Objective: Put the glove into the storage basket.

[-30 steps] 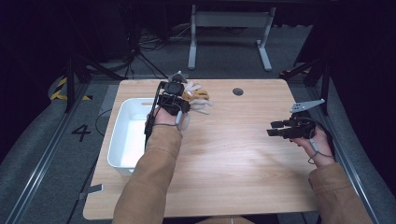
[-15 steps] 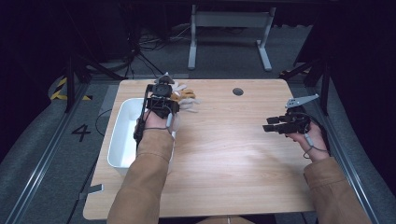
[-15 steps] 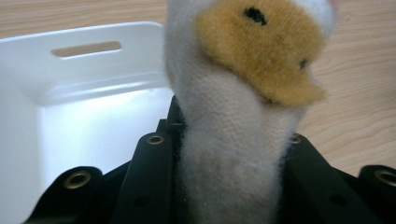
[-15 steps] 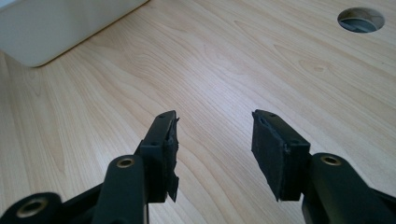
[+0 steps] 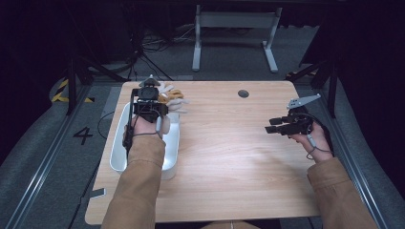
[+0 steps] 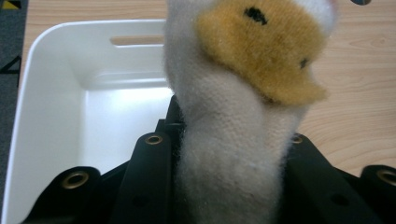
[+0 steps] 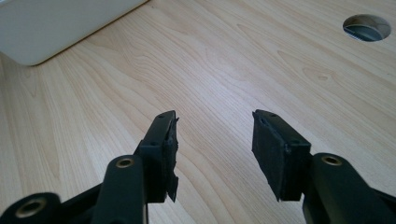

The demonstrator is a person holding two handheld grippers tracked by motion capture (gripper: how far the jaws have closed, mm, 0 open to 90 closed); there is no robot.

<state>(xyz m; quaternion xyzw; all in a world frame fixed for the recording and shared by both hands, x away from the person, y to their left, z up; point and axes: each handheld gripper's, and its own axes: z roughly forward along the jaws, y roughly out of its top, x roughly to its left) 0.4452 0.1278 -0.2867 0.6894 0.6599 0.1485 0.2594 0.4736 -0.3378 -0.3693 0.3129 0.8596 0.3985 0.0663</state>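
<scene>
The left gripper (image 5: 157,98) holds a soft plush toy of cream-white fleece with an orange-yellow patch (image 6: 243,93), its fingers (image 6: 144,186) clamped on the toy's narrow lower part so that the fuller, patched end stands free beyond them. That grip looks chosen for carrying — the pinch on the slim section keeps the bulky end from slipping out. In the high view the toy (image 5: 173,97) hangs at the far end of the white rectangular plastic bin (image 5: 119,143), partly over its far rim and partly over the pale wooden counter (image 5: 229,157), so I judge it is being brought to the bin for dropping in. The toy's long axis runs along the gripper's own line, away from the person toward the counter's far edge, patched end leading. The right gripper (image 5: 277,128) rests low at the counter's right side, well apart from bin and toy, its fingers (image 7: 163,140) spread wide with nothing between them — probably parked there to stay clear of the left hand's work.
</scene>
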